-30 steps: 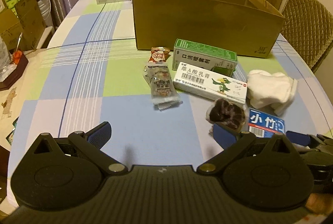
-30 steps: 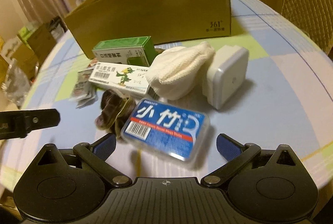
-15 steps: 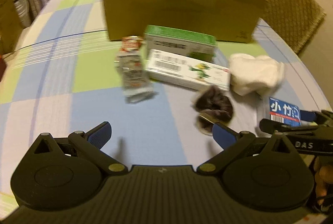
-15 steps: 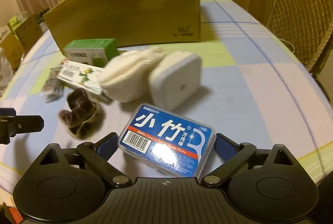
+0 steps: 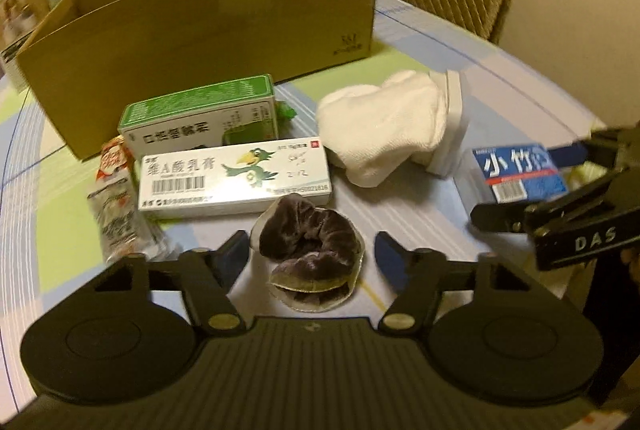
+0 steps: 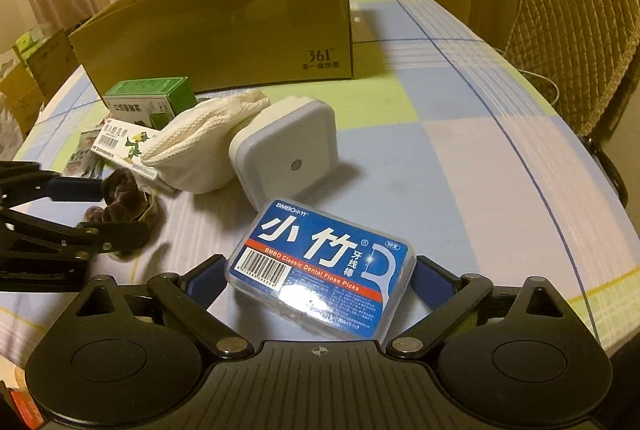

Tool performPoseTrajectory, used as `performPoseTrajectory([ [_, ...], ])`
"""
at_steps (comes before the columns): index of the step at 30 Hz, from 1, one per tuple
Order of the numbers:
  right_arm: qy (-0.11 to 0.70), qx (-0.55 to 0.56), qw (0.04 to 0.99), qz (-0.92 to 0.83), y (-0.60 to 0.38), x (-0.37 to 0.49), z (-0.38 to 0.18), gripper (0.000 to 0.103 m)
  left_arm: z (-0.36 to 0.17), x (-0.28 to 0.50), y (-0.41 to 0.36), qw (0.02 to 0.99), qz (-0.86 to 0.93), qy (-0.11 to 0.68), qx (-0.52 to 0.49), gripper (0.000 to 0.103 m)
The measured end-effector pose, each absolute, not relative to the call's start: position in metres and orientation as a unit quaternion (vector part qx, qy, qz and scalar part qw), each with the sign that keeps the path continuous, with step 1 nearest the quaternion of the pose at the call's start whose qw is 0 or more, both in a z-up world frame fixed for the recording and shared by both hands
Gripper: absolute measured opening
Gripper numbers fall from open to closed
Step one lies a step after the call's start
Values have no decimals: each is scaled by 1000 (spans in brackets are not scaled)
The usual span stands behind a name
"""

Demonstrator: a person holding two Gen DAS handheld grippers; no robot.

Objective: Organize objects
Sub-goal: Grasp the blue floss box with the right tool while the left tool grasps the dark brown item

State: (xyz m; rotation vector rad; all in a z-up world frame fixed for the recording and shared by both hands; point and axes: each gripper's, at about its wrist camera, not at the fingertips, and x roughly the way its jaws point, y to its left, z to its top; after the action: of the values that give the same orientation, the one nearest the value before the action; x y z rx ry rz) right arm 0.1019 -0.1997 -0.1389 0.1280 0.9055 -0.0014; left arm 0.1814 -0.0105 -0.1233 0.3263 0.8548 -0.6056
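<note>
In the left wrist view, the left gripper point(image 5: 310, 256) stands spread wide around a dark velvet scrunchie point(image 5: 310, 258) lying on the checked tablecloth point(image 5: 500, 98), its fingers clear of the fabric, just before a white ointment box point(image 5: 236, 180). In the right wrist view, the right gripper point(image 6: 320, 280) brackets a blue floss-pick box point(image 6: 320, 266) near the table's front edge; the fingers sit at the box's ends, though contact is unclear, and a cardboard box point(image 6: 224, 30) stands well behind.
</note>
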Motion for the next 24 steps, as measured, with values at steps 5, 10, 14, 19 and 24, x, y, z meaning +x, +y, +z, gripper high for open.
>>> performPoseTrajectory([
  [5,438,61,897,-5,-201,104,-137,95,-122,176,-10,859,-265,414,145,31],
  [10,448,106,887,-43,-204,108,-138,97,-119,164,-10,866,-238,421,128,25],
  [14,450,109,884,-57,-200,110,-139,98,-117,162,-10,870,-224,425,116,23],
  [19,434,65,898,-39,-195,106,-140,93,-116,164,-8,871,-214,430,104,20],
  [24,419,45,907,-31,-197,98,-134,93,-111,162,-5,873,-201,433,99,19],
])
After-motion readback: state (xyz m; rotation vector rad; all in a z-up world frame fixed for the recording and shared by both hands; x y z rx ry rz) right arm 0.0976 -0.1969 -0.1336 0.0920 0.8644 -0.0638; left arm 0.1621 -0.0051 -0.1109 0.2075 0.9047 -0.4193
